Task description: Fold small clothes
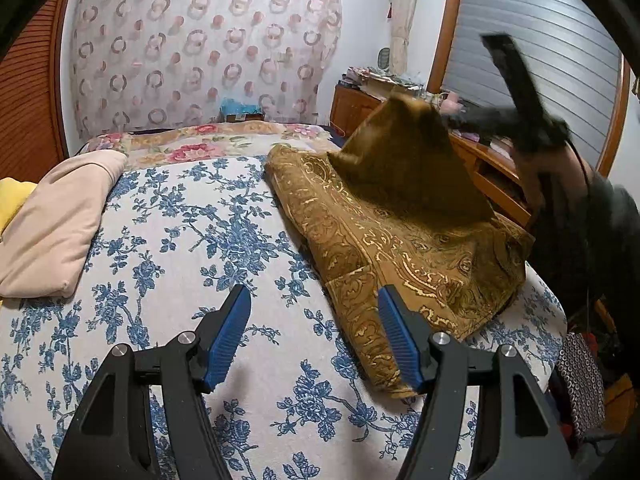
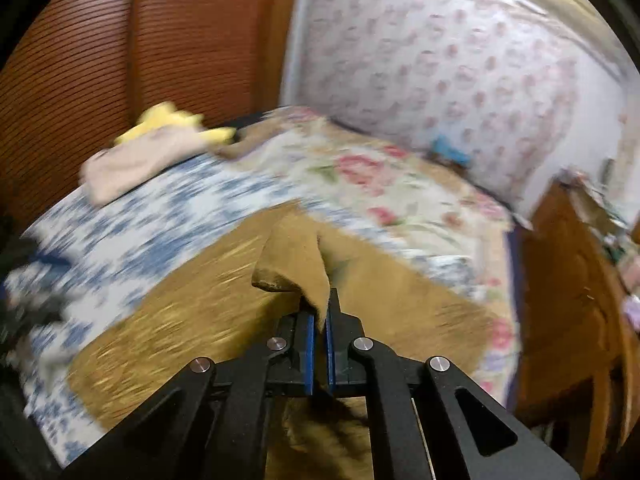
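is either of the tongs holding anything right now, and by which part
The right tongs are shut on a corner of the brown patterned cloth, lifted off the bed. The left tongs are open and hold nothing.

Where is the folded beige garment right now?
The folded beige fabric garment lies at the left edge of the left wrist view, on the blue-flowered white bedsheet, overlapping a yellow cloth, well apart from the brown gold-patterned cloth.

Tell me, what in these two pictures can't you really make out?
- Right gripper, left wrist view: smeared by motion, so its fingers are unreadable there.
- Brown patterned cloth, right wrist view: motion blur wipes out its gold pattern, and the gripper body hides its near edge.
- Yellow item, left wrist view: cut off by the picture edge, under the beige folded garment.
- Clutter on the wooden cabinet: too small to identify.
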{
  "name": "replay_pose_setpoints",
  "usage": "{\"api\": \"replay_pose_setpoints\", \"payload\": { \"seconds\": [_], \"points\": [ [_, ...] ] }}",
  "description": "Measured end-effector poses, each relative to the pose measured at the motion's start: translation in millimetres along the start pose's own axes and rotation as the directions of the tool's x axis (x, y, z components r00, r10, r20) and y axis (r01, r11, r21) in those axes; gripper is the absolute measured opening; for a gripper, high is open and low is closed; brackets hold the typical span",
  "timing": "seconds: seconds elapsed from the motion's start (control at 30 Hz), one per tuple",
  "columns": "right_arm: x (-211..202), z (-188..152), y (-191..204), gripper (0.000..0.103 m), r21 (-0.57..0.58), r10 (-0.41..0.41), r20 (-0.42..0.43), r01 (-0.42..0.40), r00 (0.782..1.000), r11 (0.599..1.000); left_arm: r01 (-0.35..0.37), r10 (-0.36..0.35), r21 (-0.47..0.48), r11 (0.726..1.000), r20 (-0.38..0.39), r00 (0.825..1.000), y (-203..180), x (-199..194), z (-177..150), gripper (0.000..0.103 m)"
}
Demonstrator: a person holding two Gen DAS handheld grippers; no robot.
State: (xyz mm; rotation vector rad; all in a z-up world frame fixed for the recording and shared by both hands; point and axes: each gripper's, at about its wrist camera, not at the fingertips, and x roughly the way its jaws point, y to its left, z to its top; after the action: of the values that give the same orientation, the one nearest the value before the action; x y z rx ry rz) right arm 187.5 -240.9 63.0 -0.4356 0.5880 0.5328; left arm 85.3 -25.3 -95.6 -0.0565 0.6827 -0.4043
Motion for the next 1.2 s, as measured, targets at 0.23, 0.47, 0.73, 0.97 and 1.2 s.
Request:
{"api": "replay_pose_setpoints", "payload": {
  "seconds": [0.23,0.47,0.73,0.97,1.2],
  "points": [
    [43.4,4.0,-93.0,0.004,0.226,-0.242,-0.094,0.257,0.966,0.94,0.004,-0.004,0.003,1.0,-0.018,1.0,-0.6,4.7,-1.6,0.067],
    [75.2,-11.8,-97.1,0.037,0.233,-0.303,-0.217,0.351,0.928,0.907,0.014,-0.013,0.008,1.0,-0.036,0.999,-5.5,8.7,-3.7,0.067],
    [34.5,-38.5,-72.9,0.044,0.225,-0.199,-0.172,0.235,0.965,0.946,0.067,-0.066,0.022,0.997,-0.054,0.996,-18.9,11.3,-7.8,0.067],
    [-29.0,-110.4,-50.3,0.044,0.251,-0.112,-0.145,0.146,0.983,0.957,0.117,-0.113,0.03,0.993,-0.109,0.988,-28.6,15.8,-15.3,0.055],
    [-55.4,-137.6,-47.9,0.044,0.262,-0.125,-0.143,0.159,0.982,0.952,0.126,-0.115,0.062,0.99,-0.165,0.98,-37.9,14.1,-23.3,0.046]
  ]
}}
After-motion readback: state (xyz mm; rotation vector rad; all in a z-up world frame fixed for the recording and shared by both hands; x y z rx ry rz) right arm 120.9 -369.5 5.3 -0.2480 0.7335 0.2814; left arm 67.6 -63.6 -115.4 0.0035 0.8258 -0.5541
